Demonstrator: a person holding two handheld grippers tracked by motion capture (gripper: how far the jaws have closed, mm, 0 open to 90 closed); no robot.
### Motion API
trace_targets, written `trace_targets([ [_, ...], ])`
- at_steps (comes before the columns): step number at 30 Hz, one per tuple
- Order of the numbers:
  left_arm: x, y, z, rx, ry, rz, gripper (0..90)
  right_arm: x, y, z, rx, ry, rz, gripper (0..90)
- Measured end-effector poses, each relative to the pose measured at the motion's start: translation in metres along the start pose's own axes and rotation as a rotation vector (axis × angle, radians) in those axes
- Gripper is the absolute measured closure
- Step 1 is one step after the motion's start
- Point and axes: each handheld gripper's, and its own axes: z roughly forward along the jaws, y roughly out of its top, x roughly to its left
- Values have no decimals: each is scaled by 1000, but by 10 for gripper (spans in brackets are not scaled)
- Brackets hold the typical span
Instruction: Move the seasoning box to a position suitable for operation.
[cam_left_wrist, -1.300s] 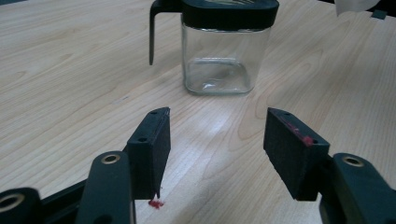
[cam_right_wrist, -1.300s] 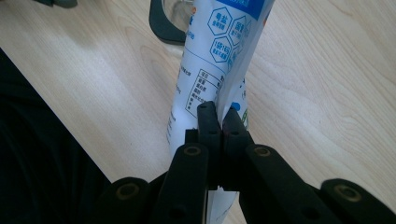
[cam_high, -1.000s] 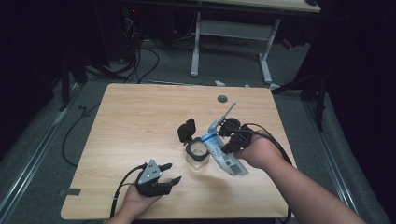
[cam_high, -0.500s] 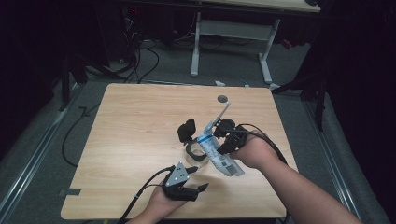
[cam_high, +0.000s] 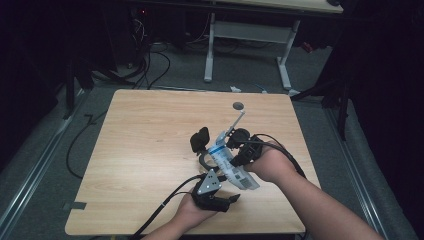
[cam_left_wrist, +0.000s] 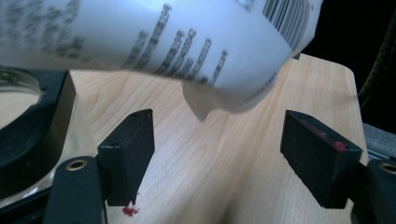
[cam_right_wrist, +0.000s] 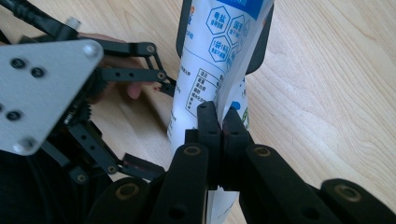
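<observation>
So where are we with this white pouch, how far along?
Done: right gripper is shut on the white pouch, holding it tilted over the table. In hand: left gripper, jaws open, sits under the pouch's lower end. Left: closing on that end; nothing shows poured into the glass container.

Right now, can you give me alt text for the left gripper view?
The left gripper is open, its jaws spread below the bottom end of a white printed pouch that hangs tilted above the wooden table. A black ring-shaped object sits at the left.
</observation>
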Motion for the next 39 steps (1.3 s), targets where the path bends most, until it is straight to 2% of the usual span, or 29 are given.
trace_targets([
  [4,-2,2,7,-18,10,-6,232,1,0,-2,-9,7,0,898],
  [11,-6,4,17,-5,11,-7,211,4,-1,-2,-18,12,-2,898],
  [14,-8,4,17,-8,17,7,239,5,-1,-1,-17,16,-5,898],
  [22,-13,4,12,-27,43,34,404,3,0,1,-12,18,-4,897],
  [26,-16,3,10,-36,61,52,445,3,-1,2,-10,27,11,897],
  [29,-19,2,8,-37,78,71,458,3,-1,2,-2,27,8,897],
  [39,-21,4,3,-41,90,83,483,0,2,5,-6,27,25,896],
])
